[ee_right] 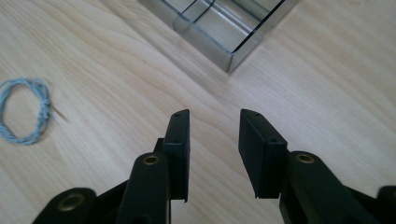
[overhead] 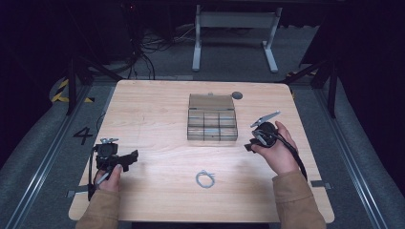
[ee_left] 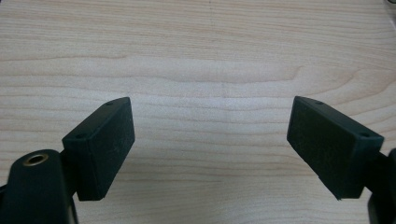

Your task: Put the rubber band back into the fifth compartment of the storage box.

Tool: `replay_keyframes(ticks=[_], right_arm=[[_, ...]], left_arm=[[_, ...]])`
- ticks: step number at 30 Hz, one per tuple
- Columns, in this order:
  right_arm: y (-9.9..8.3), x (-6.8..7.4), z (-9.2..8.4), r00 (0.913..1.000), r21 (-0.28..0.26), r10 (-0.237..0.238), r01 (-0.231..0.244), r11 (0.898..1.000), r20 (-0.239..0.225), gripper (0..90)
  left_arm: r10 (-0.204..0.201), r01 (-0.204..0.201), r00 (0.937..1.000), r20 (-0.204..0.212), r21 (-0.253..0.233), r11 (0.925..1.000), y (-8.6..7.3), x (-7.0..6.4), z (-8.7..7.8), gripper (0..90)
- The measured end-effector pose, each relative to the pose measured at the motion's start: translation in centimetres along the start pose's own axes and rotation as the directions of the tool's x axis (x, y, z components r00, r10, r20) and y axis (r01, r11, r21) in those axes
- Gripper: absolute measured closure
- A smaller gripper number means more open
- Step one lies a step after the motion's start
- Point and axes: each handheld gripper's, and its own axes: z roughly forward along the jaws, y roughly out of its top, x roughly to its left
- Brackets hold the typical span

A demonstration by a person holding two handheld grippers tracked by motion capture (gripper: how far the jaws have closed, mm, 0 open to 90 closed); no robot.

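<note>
coiled wire (overhead: 205,179): a small loop of pale blue-grey twisted wire, lying flat on the table (overhead: 153,114) toward the person's edge, about six o'clock from the clear box; in the right gripper view it shows at nine o'clock (ee_right: 24,111).
long axis: none to speak of; the coil is roughly round, with a short loose end that sticks out on one side.
right gripper (overhead: 260,135): sits near two o'clock from the coil, with bare wood between its tips (ee_right: 214,154); jaws parted, gripping nothing.
left gripper (overhead: 125,160): sits near ten o'clock from the coil, farther off; jaws spread wide over bare wood (ee_left: 210,135), nothing between them.
nearer hand: the right one, by my judgement, so the coil lies toward eight o'clock from its tips.
clear box (overhead: 212,118): a compartmented case with its lid standing open; the compartments look empty, though the plastic makes that hard to confirm.
dark disc (overhead: 237,95): a small round thing at one o'clock from the box, apart from it.
</note>
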Motion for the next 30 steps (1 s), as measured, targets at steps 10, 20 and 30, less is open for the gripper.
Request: replay_keyframes(ticks=[10, 20, 30], right_arm=[[-0.2, 0.2, -0.5, 0.9993, -0.025, 0.035, -0.035, 0.999, -0.017, 63.3], [0.1, 1.2, 0.1, 0.9988, -0.033, 0.013, -0.015, 0.999, -0.046, 61.5], [1.0, 3.6, 0.2, 0.9964, -0.026, -0.047, 0.045, 0.999, -0.07, 60.3]], left_arm=[[0.008, -0.008, 1.0, 0.001, 0.004, 1.0, -0.1, -0.2, 0.1, 15.9], [0.007, -0.007, 1.0, 0.003, 0.001, 1.0, 0.0, -0.1, 0.1, 15.9], [0.007, -0.007, 1.0, 0.007, 0.002, 1.0, 0.0, -0.1, 0.1, 15.9]])
